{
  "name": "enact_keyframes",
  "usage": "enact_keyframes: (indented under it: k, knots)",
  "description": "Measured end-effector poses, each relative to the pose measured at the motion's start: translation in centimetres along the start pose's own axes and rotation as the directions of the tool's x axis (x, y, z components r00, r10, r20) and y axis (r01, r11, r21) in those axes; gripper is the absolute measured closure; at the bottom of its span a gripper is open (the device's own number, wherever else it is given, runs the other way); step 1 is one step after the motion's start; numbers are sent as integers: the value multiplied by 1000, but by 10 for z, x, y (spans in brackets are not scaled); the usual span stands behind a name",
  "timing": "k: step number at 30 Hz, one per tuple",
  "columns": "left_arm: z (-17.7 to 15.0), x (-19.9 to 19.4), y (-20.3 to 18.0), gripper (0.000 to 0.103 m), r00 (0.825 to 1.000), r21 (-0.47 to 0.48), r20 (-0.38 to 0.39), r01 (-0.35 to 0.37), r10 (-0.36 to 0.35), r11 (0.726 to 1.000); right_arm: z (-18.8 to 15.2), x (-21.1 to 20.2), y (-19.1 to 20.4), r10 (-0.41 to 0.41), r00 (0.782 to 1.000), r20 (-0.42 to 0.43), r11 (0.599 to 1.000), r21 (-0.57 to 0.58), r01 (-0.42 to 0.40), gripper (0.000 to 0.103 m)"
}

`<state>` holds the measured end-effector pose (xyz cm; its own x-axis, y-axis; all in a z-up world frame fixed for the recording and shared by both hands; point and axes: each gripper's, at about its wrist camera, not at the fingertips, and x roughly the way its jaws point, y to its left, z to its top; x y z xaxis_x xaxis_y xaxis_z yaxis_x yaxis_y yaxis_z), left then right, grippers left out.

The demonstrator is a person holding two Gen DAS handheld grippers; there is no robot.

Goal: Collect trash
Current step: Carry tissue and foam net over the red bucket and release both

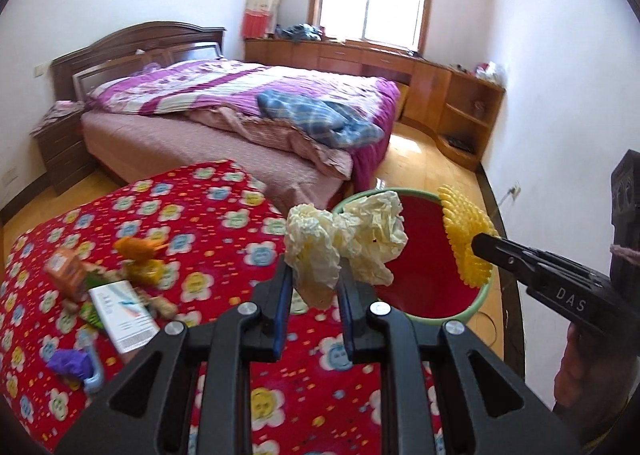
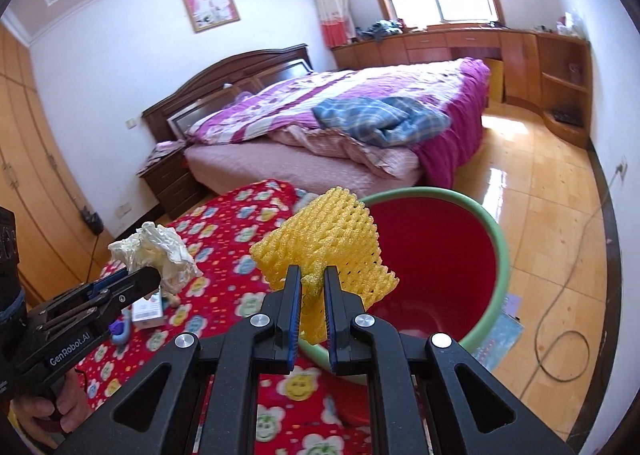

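My left gripper (image 1: pixel 315 273) is shut on a crumpled cream paper wad (image 1: pixel 352 239), held at the near left rim of a red bin with a green rim (image 1: pixel 424 267). My right gripper (image 2: pixel 312 275) is shut on a yellow foam fruit net (image 2: pixel 332 235), which hangs over the bin's (image 2: pixel 440 255) left edge. In the left wrist view the right gripper (image 1: pixel 478 245) reaches in from the right with the net (image 1: pixel 464 239) over the bin. The right wrist view shows the left gripper (image 2: pixel 154 275) at the left with the paper (image 2: pixel 156 251).
A table with a red flowered cloth (image 1: pixel 208 215) carries a white box (image 1: pixel 124 311), an orange toy (image 1: pixel 138 249), an orange carton (image 1: pixel 66 271) and a purple scrap (image 1: pixel 70 363). Behind stands a bed (image 1: pixel 240 115). A cable (image 2: pixel 560 335) loops on the wooden floor right of the bin.
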<state>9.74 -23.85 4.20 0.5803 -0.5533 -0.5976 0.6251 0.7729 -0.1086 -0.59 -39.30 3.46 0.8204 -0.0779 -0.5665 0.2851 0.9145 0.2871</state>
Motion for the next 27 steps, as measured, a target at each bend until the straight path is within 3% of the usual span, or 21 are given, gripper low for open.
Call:
enact_keyframes:
  k: [10, 21, 27]
  knots:
    - [-1, 59, -43, 82, 994, 64, -82, 78, -72, 995, -4, 16, -48, -67, 997, -34, 995, 78, 69, 92]
    - [-6, 103, -55, 81, 986, 73, -155, 75, -63, 995, -13, 30, -80, -146, 987, -72, 983, 103, 153, 88]
    - [-6, 106, -55, 56, 988, 75, -149, 50, -39, 996, -14, 36, -85, -138, 987, -86, 981, 124, 148, 77]
